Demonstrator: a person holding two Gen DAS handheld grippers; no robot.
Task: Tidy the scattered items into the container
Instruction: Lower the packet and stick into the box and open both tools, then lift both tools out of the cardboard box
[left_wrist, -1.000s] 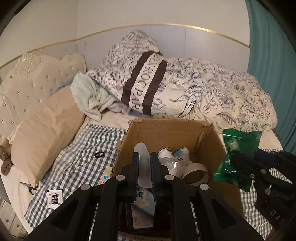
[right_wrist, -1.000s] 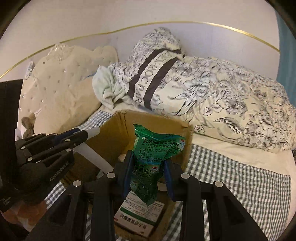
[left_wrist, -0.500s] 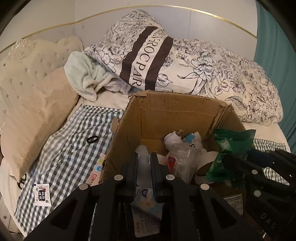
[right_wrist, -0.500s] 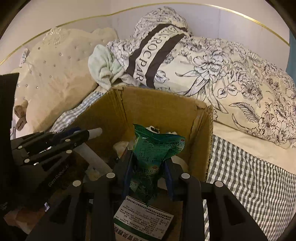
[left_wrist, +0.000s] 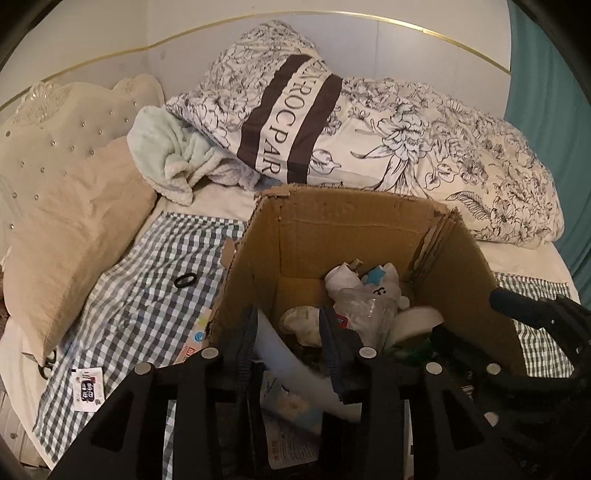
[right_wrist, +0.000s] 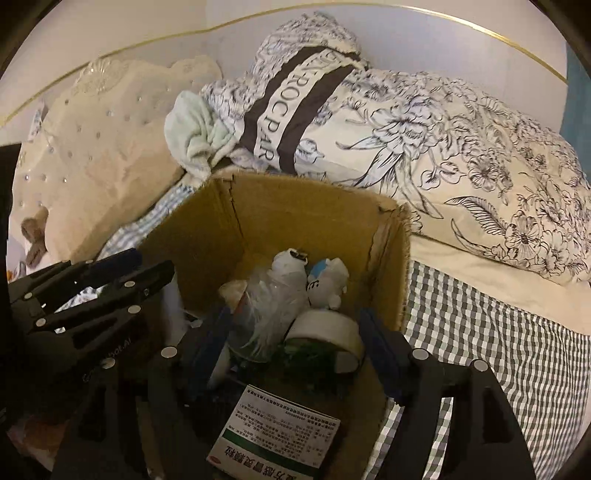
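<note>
Now both grippers hang over the cardboard box (right_wrist: 295, 206): the right gripper (right_wrist: 293, 347) spread wide and empty above the green packet (right_wrist: 310, 356), the left gripper (left_wrist: 290, 341) parted around a loose white tube (left_wrist: 284, 350).

A brown cardboard box (left_wrist: 354, 236) is sitting on a grey-and-white checked cloth (left_wrist: 147, 295). Behind it a cream duvet (right_wrist: 461, 147) is showing black floral line print and 2 dark brown stripes. A pale mint towel (left_wrist: 166, 155) is lying beside a beige pillow (left_wrist: 74, 229). A black hair tie (left_wrist: 184, 280) is lying on the checks.
</note>
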